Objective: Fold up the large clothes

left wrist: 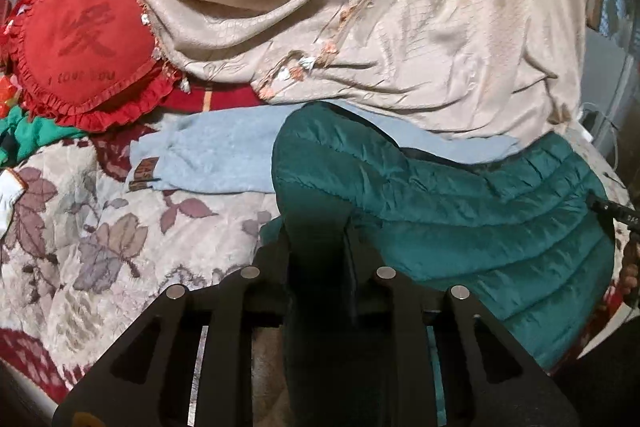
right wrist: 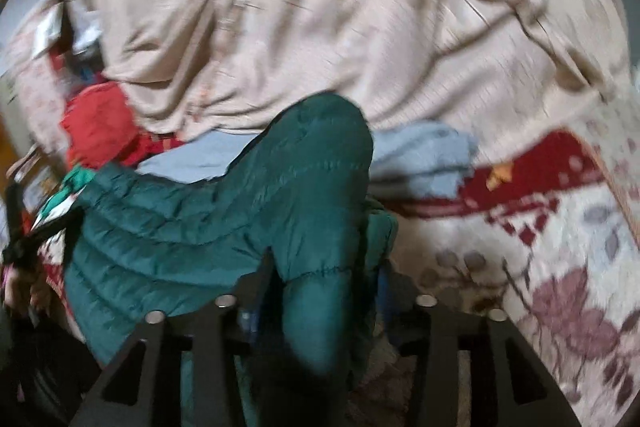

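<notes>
A teal quilted jacket (left wrist: 460,211) lies on the floral bed blanket (left wrist: 100,227), bunched up toward both cameras. My left gripper (left wrist: 318,235) is shut on a dark fold of its near edge, and the fabric fills the narrow gap between the fingers. In the blurred right wrist view a puffy part of the jacket (right wrist: 180,227) rises between the fingers of my right gripper (right wrist: 326,275). Those fingers stand apart, and a slit shows beside the right finger, so the pads do not seem to press on it.
A light blue garment (left wrist: 224,155) lies flat behind the jacket. A big beige cloth (left wrist: 360,7) with tassel trim is heaped at the back. A red heart cushion (left wrist: 84,47) sits at the left. The other gripper's black tip (left wrist: 612,211) shows at the right edge.
</notes>
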